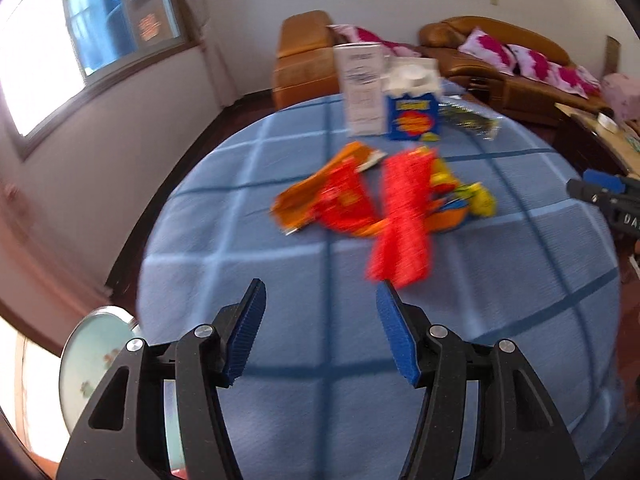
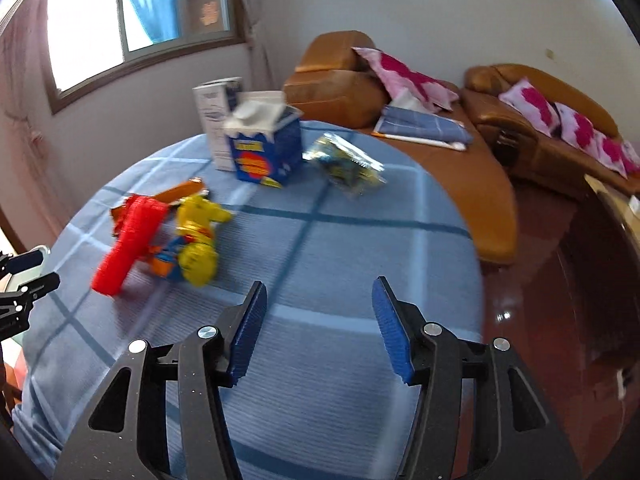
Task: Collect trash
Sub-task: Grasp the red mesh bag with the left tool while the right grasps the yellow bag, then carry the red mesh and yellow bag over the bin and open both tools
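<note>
I see left gripper [image 1: 320,300] spread wide, empty, above blue checked tablecloth [image 1: 520,280]. Right gripper [image 2: 318,300] likewise wide, empty. Red wrapper [image 1: 404,216] just ahead, long axis near-to-far, beside orange wrapper [image 1: 320,196], mid-table.

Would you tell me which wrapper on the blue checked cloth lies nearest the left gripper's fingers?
The long red ribbed wrapper: its near end almost reaches the open left gripper, while the orange and yellow wrappers lie farther back.

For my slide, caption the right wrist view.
Open right hand-held gripper over blue checked tablecloth, facing scattered snack wrappers and blue carton.
</note>
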Available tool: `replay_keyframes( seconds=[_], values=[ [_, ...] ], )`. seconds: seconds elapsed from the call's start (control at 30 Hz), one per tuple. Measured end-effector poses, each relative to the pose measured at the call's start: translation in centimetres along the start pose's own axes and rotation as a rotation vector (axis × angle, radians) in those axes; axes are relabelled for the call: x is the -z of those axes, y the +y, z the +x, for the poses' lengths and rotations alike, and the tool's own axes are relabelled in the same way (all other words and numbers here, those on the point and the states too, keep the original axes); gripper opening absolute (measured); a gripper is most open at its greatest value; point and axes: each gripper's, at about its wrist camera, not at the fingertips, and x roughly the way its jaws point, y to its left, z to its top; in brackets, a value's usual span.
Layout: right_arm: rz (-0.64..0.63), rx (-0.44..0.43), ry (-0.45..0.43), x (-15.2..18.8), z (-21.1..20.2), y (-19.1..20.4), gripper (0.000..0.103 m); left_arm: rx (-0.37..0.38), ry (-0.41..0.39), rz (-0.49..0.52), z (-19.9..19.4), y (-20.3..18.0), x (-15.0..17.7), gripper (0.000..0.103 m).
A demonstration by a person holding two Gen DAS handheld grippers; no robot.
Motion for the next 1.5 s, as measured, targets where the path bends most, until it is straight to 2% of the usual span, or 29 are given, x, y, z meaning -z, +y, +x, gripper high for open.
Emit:
replay_keyframes(
  seconds=[0.13, 0.3, 0.33, 0.37, 0.43, 0.47, 0.57, 0.73, 0.87, 0.9, 0.97, 1.03, 1.07, 1.33, 1.5],
  values=[
    [0.048, 0.001, 0.000, 0.6, -0.1, -1.6, 0.055, 0.019, 0.004, 0.035, 1.1, -2.9, -1.3, 0.057],
    [0.073, -0.030, 0.000, 0.7, 0.1, -1.4, 0.056, 0.039, 0.032, 0.055, 2.7, -4.1, -1.3, 0.057],
    [0.069, -0.043, 0.002, 0.6, 0.3, -0.9, 0.056, 0.040, 0.048, 0.053, 3.3, -4.1, -1.1, 0.049],
    [0.061, -0.051, 0.003, 0.5, 0.5, -0.3, 0.056, 0.050, 0.059, 0.050, 3.6, -3.9, -1.0, 0.033],
    [0.049, -0.072, 0.006, 0.2, 0.6, 0.7, 0.057, 0.078, 0.077, 0.047, 3.8, -3.2, -0.7, 0.015],
    [0.041, -0.083, 0.007, 0.0, 0.8, 1.5, 0.057, 0.083, 0.076, 0.049, 3.7, -3.0, -0.6, 0.011],
    [0.019, -0.106, 0.011, -0.7, 1.4, 3.4, 0.057, 0.090, 0.065, 0.049, 3.0, -1.8, -0.2, 0.010],
    [0.028, -0.153, 0.047, -2.1, 3.4, 6.0, 0.057, 0.057, 0.027, 0.024, 0.9, 1.2, 0.4, 0.010],
    [0.039, -0.179, 0.101, -2.5, 5.2, 7.1, 0.056, 0.029, 0.038, -0.021, 0.5, 4.1, 1.4, 0.010],
    [0.044, -0.187, 0.127, -2.5, 5.9, 7.3, 0.054, 0.023, 0.042, -0.031, 0.5, 4.8, 1.7, 0.010],
    [0.056, -0.198, 0.162, -2.3, 6.9, 7.3, 0.043, 0.009, 0.051, -0.051, 0.5, 6.1, 2.2, 0.010],
    [0.058, -0.211, 0.182, -2.1, 7.4, 7.1, 0.025, -0.004, 0.057, -0.067, 0.4, 7.4, 2.7, 0.010],
    [0.058, -0.218, 0.188, -2.1, 7.5, 7.0, 0.023, -0.013, 0.059, -0.076, 0.3, 8.1, 2.9, 0.010],
    [-0.028, -0.178, 0.075, -3.5, 5.0, 6.7, 0.021, -0.070, 0.051, -0.099, -1.6, 11.8, 4.2, 0.010],
    [-0.113, -0.244, 0.011, -4.4, 3.4, 9.1, 0.021, -0.119, 0.058, -0.120, -2.7, 13.9, 5.4, 0.010]
  ],
)
